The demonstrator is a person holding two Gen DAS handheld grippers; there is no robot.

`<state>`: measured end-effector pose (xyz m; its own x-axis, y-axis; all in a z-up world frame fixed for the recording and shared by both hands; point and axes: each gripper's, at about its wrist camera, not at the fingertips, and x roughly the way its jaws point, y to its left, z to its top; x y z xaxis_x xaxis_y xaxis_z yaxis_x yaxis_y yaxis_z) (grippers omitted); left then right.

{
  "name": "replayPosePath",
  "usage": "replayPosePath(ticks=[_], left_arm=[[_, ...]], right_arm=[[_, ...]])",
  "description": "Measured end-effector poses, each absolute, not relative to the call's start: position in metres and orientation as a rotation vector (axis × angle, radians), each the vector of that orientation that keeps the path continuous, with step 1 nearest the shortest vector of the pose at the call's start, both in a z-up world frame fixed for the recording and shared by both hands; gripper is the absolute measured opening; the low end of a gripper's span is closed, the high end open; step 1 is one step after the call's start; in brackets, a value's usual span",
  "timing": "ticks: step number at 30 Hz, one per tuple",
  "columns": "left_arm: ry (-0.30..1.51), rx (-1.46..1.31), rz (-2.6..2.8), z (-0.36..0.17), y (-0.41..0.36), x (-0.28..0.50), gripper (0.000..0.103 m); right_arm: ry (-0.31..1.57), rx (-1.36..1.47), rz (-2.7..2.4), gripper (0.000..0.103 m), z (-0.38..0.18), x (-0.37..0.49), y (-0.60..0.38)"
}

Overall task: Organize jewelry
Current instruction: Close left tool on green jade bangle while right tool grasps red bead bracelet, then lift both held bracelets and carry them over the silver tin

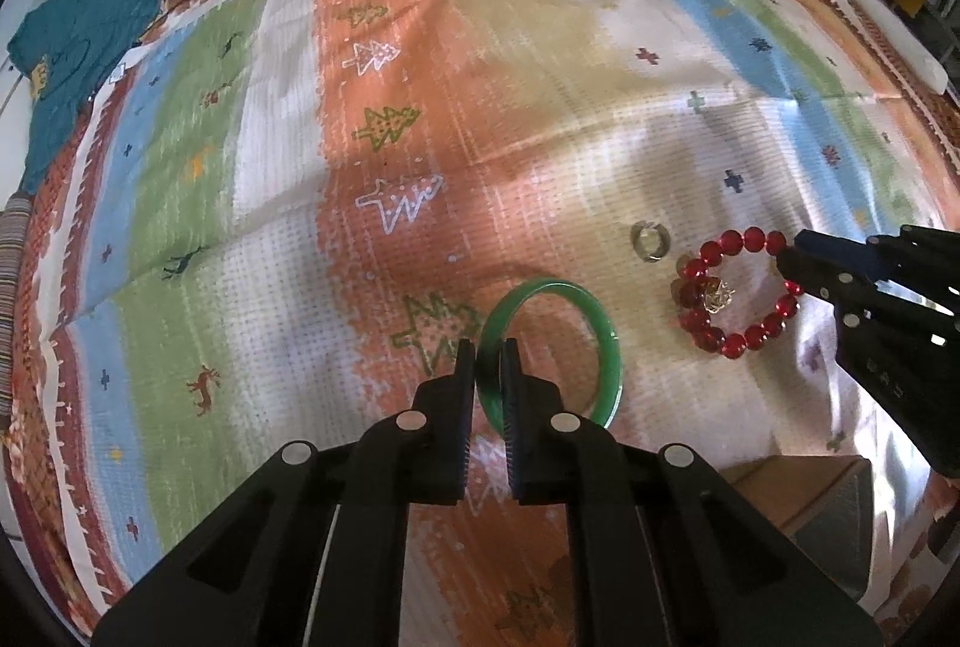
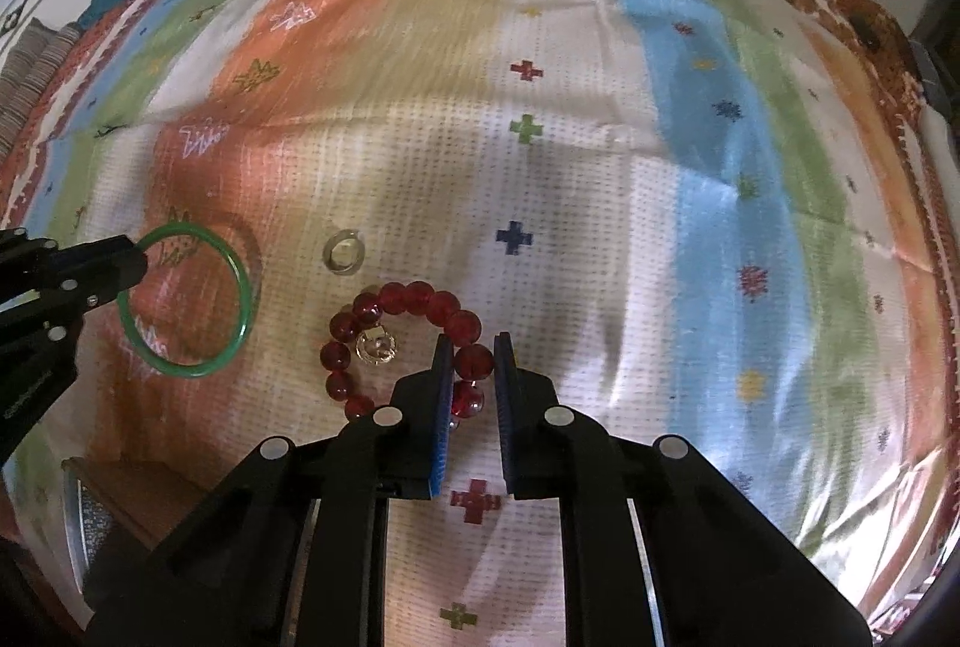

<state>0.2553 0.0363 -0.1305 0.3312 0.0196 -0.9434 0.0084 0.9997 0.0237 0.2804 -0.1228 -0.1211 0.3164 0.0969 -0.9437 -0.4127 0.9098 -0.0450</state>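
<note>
Both grippers are closed on things, the left gripper (image 1: 485, 365) on the green bangle (image 1: 606, 347) and the right gripper (image 2: 474, 365) on the red bead bracelet (image 2: 396, 299), so either could be dropped if pinched too loosely.

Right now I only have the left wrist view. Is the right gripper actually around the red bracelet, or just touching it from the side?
Observer: Around it. In the right wrist view, the right gripper straddles the strand of the red bead bracelet. One bead sits between its pads, which look closed on it.
Operator: And my green bangle, is it lying flat on the cloth?
Observer: No. From that side, the green bangle is held at its rim by the left gripper. Its shadow falls offset on the cloth, so it looks raised off the surface.
</note>
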Motion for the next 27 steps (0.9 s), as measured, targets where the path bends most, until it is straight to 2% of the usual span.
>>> replayPosePath(ticks=[27], left_arm=[[1.109,-0.044,-0.033,-0.066,0.032,0.219,0.010]], right_arm=[[1.090,-0.246,0.378,0.014,-0.065,0.257,-0.131]])
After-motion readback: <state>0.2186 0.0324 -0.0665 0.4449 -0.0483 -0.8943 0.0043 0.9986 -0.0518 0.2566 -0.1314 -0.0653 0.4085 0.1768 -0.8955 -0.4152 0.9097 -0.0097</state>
